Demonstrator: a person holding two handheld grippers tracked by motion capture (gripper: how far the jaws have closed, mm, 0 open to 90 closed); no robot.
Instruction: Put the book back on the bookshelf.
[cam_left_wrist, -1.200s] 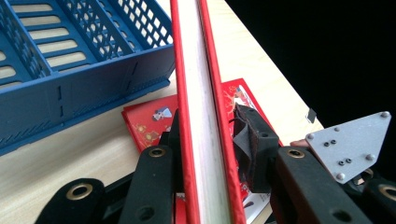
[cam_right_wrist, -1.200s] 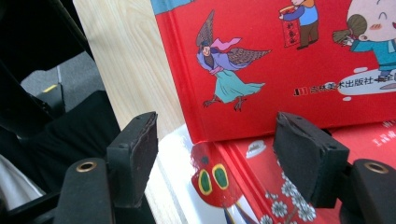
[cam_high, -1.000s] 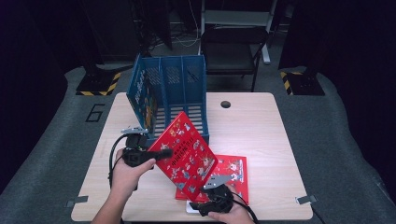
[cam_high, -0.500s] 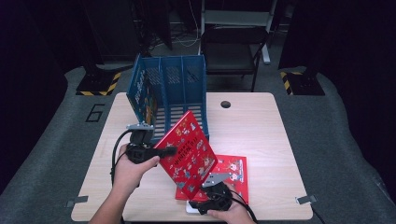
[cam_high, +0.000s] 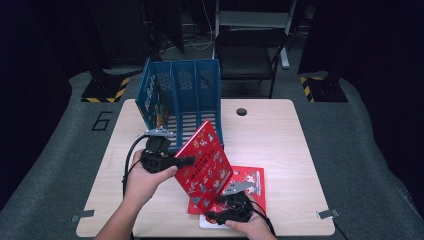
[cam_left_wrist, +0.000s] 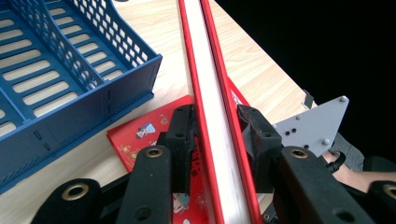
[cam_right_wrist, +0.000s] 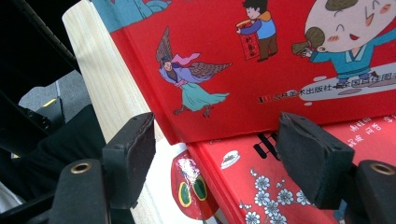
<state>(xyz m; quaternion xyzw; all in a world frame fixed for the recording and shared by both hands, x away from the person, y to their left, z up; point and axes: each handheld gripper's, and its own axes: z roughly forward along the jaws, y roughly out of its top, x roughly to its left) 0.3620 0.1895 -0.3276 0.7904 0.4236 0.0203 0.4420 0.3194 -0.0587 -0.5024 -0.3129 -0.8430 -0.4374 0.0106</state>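
Red picture book (cam_high: 205, 162) tilting on edge, clamped in the left gripper (cam_high: 186, 161).

Nearest the table's front edge, the right gripper (cam_high: 212, 218) is resting with its jaws standing wide, nothing pressed between the pads; in the right gripper view the raised book's lower edge and a second red book (cam_high: 248, 181) lying flat under it are showing between them. Just beyond, the left gripper (cam_left_wrist: 217, 135) is gripping the raised book by its page edge, pads pressing on both covers, though the jaws have just been easing slightly wider. The book's bottom corner is meeting the flat book. Farther back, the blue file rack (cam_high: 182, 97) is standing on the wooden table (cam_high: 280, 135), apart from the books.
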